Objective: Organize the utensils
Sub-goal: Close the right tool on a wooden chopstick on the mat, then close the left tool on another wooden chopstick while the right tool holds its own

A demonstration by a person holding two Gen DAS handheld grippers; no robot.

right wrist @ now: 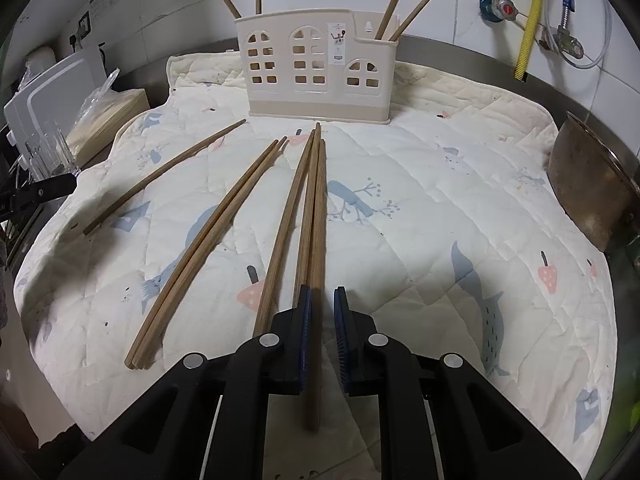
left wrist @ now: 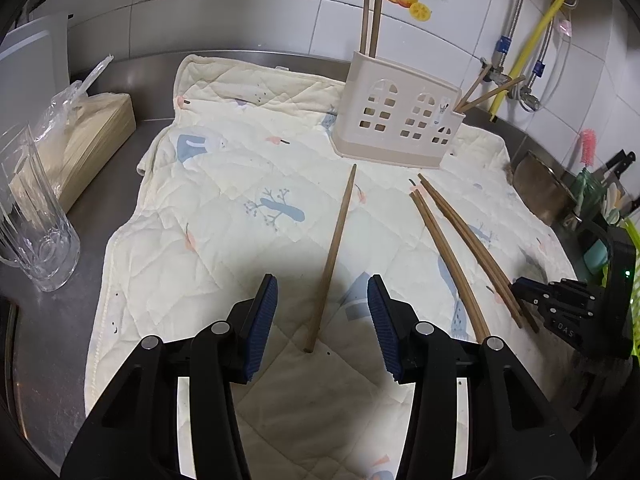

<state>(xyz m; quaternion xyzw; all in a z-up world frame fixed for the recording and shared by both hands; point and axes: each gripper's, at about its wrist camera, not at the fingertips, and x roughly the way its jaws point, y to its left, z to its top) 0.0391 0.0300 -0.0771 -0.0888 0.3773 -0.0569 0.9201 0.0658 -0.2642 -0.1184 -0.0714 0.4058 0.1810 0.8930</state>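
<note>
A beige utensil holder (left wrist: 394,120) (right wrist: 316,68) stands at the back of a quilted mat (left wrist: 224,208) (right wrist: 440,208), with two chopsticks in each end compartment. My left gripper (left wrist: 322,300) is open, its jaws on either side of a single wooden chopstick (left wrist: 334,256) (right wrist: 160,176) lying on the mat. My right gripper (right wrist: 322,312) (left wrist: 532,292) is open with a narrow gap, around one chopstick (right wrist: 318,264) of a group of three. Another bundle of chopsticks (right wrist: 208,244) (left wrist: 452,256) lies to its left.
A glass mug (left wrist: 32,216) and a bagged stack of paper (left wrist: 80,136) sit left of the mat on the steel counter. A metal bowl (right wrist: 592,196) stands at the mat's right edge. Pipes and a yellow hose (right wrist: 530,16) run along the tiled wall.
</note>
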